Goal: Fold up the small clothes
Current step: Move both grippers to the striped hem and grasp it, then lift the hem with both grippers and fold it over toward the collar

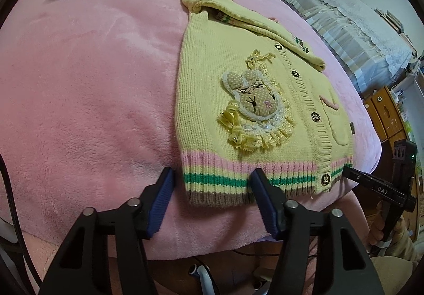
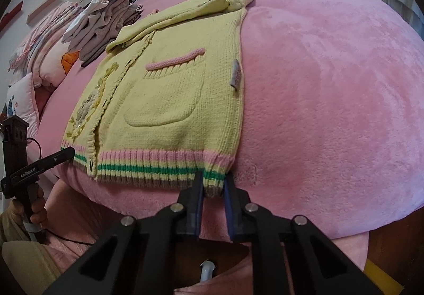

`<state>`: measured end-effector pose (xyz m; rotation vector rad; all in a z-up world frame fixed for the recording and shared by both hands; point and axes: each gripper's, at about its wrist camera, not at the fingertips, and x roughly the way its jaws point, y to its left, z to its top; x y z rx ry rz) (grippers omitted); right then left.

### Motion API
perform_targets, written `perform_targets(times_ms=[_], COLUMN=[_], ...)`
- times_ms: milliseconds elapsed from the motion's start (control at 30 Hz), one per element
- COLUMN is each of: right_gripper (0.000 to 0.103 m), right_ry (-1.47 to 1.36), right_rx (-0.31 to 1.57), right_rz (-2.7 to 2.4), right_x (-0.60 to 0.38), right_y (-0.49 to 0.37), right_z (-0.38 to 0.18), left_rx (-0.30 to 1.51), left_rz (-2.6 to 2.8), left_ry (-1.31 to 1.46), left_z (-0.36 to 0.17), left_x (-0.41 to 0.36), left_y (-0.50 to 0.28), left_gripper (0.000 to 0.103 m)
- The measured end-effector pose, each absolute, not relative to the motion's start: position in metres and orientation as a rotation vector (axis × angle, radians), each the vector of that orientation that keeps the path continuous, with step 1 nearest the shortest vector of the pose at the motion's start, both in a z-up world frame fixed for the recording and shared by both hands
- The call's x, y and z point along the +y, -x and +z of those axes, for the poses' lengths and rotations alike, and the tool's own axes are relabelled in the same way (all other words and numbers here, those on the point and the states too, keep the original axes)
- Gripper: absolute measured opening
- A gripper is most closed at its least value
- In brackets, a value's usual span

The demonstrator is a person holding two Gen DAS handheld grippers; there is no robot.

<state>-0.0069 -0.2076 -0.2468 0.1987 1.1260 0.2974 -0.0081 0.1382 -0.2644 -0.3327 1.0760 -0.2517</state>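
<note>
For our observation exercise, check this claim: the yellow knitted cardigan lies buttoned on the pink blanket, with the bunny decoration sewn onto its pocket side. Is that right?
Not quite. The yellow knitted cardigan does lie buttoned on the pink blanket, but the bunny decoration sits on the panel across the button band from the pocket, not on the pocket side. The left wrist view shows it.

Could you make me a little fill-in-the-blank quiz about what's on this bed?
1. The yellow cardigan lies on a ____ blanket.
2. The patch sewn on its front shows a ____.
3. The right gripper pinches the striped hem at its ____ corner.
4. The pocket has a ____ trim.

Missing words: pink; rabbit; right; pink
</note>
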Motion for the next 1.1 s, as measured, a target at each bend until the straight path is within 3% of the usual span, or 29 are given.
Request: perform_targets(times_ms=[133, 200, 433, 1100], right_gripper=[0.009, 0.009, 0.008, 0.007], right_ry=[-0.194, -0.19, -0.192, -0.492], right_rx=[1.121, 1.117, 1.08, 0.884], right_rz=[0.294, 0.29, 0.298, 0.474], right_x=[-0.207, -0.207, -0.213, -0.232], right_y=[0.008, 0.009, 0.016, -0.032], right_z=[-0.245, -0.244, -0.225, -0.12], left_rx=[1.085, 1.09, 1.108, 0.989], left_rz=[-0.271, -0.275, -0.238, -0.322], left_ry=[0.404, 0.433, 0.429, 0.871], left_z=[-0.267, -0.268, -0.255, -0.172], left_x=[0.143, 0.144, 0.139, 0.15], left_y=[0.005, 0.005, 0.002, -0.047], left_gripper=[0.03, 0.013, 0.01, 0.009])
